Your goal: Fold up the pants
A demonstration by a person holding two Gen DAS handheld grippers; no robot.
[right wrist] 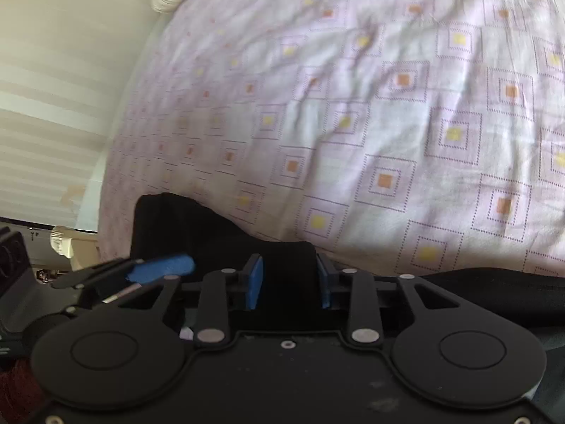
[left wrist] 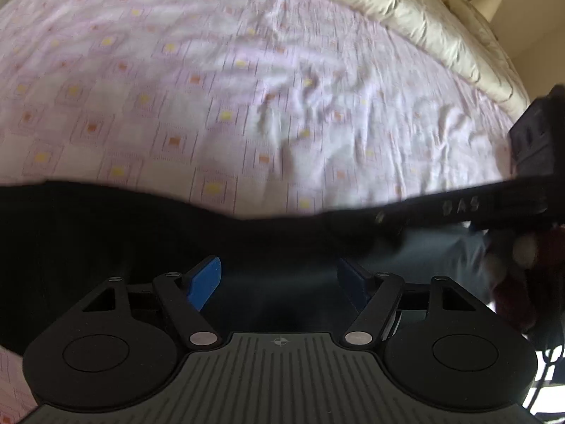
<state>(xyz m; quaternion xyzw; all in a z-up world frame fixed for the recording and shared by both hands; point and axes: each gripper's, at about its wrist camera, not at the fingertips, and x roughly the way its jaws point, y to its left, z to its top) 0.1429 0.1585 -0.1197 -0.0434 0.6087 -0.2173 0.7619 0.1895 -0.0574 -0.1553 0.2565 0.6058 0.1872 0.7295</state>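
The black pants (left wrist: 106, 233) lie across the near edge of the bed as a dark band. My left gripper (left wrist: 279, 279) is open, its blue pads wide apart over the dark cloth. In the right wrist view my right gripper (right wrist: 289, 281) has its blue pads pressed against a raised fold of the pants (right wrist: 282, 272), so it is shut on the cloth. The left gripper's blue fingertip (right wrist: 166, 266) shows at the left in that view. The right gripper's black body (left wrist: 536, 162) shows at the right edge of the left wrist view.
The bed sheet (left wrist: 247, 88) is pale pink with yellow and orange squares and is wrinkled. A cream duvet (left wrist: 423, 17) is bunched along the far right side. A pale striped wall (right wrist: 53, 106) runs beside the bed. A dark red sleeve (left wrist: 515, 282) is at the right.
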